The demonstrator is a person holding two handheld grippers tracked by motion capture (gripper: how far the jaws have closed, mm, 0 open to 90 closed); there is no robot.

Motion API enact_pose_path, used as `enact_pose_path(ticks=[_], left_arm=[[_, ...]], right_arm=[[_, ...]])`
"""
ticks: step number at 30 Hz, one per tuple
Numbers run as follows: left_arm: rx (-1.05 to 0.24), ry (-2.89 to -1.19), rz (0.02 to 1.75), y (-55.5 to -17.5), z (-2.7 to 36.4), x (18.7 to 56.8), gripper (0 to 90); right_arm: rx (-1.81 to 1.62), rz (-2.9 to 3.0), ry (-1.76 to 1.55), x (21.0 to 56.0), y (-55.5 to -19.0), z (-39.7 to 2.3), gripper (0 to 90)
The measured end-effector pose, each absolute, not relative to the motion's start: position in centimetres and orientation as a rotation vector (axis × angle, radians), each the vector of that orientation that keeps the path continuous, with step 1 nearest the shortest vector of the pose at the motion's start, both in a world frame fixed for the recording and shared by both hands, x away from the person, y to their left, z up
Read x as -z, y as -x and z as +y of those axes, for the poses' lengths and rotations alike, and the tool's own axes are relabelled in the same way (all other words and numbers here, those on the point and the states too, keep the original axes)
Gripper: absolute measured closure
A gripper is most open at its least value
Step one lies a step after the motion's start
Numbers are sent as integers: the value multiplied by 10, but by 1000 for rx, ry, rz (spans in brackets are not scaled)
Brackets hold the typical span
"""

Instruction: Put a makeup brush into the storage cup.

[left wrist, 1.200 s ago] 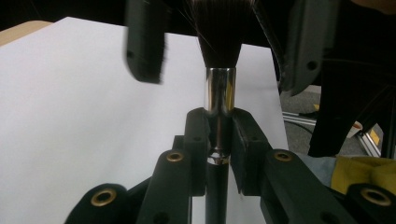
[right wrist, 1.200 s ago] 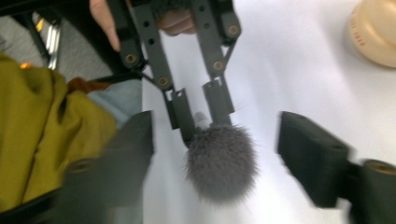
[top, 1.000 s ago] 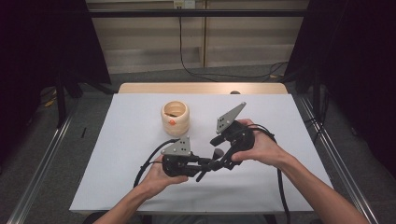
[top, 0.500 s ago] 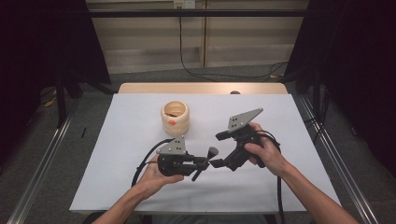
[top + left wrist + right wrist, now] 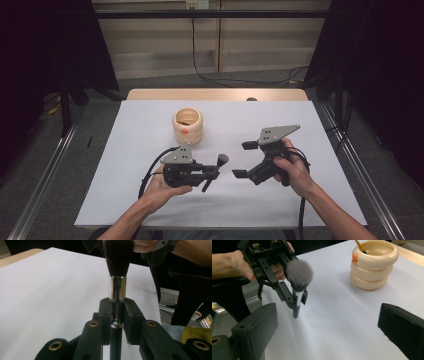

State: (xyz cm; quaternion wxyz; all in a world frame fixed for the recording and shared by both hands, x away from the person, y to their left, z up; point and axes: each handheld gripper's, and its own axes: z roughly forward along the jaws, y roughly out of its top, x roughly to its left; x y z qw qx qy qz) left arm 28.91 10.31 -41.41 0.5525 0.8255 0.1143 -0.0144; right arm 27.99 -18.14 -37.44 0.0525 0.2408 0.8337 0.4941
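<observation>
My left gripper [image 5: 210,173] lies low over the white table cover, shut on a makeup brush [image 5: 221,160] by its silver ferrule [image 5: 117,288]. The dark bristles [image 5: 299,271] point away from that hand, toward my right gripper. My right gripper [image 5: 244,159] is a short way to the right of the brush, apart from it. Its jaws have just been opening and stand wide open [image 5: 327,327] with nothing between them. A cream ribbed holder [image 5: 187,126] stands behind the left gripper, with a yellow stick [image 5: 360,246] leaning inside it.
The white cover [image 5: 150,200] lies over a wooden table whose far edge [image 5: 215,94] shows. Metal rails [image 5: 45,175] run along both sides. A cable [image 5: 150,172] loops from the left gripper. Dark curtains stand at the far left and right.
My right gripper has pulled away from the brush to the right and sunk a little, and its jaws have spread wide. The left gripper has kept the brush and stayed in place.
</observation>
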Motion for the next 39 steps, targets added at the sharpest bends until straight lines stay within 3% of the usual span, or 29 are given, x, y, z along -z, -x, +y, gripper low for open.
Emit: enact_pose_path(ticks=[39], left_arm=[[-99,-1831,434,-306,137,394,781]], right_arm=[[-1514,2122,-1014,418,-234,-241,9]])
